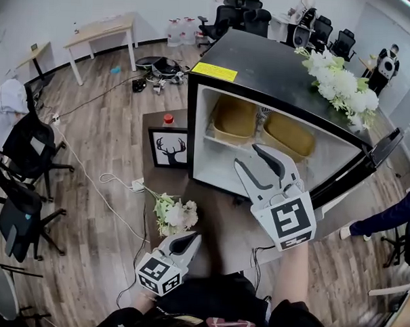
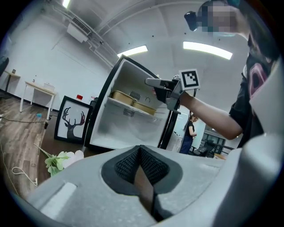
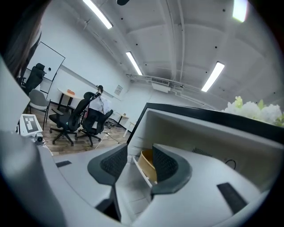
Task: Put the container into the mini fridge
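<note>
Head view: your fridge [image 1: 263,67] stands with its door [image 1: 371,163] swung wide. Two containers sit side by side on the upper shelf, one to the left [image 1: 235,119] and one to the right [image 1: 287,134]. I judge the placing done. What is left for you is to draw back and probably shut the door. The containers are shallow, round-cornered and matt tan. The fridge has a glossy black shell and a smooth white liner. Your right gripper [image 1: 247,156] hangs just in front of the opening with its jaws apart and nothing in them. Your left gripper [image 1: 188,241] sits low by your body, over the brown table [image 1: 216,214] and near a bunch of white flowers [image 1: 174,214].

Left gripper view: your left gripper's black cross-hatched pads [image 2: 153,166] meet at the tips, so the jaws are together with nothing between them. Beyond them you see the white fridge interior, with both containers resting on the shelf.

Right gripper view: your right gripper's jaws stand apart, with the same hatched rubber on grey plastic. Through the gap you see the rim of one of the containers [image 3: 146,165] at the shelf edge, beyond the pads and not gripped. It is probably the left one, though this angle leaves that unsure.
</note>
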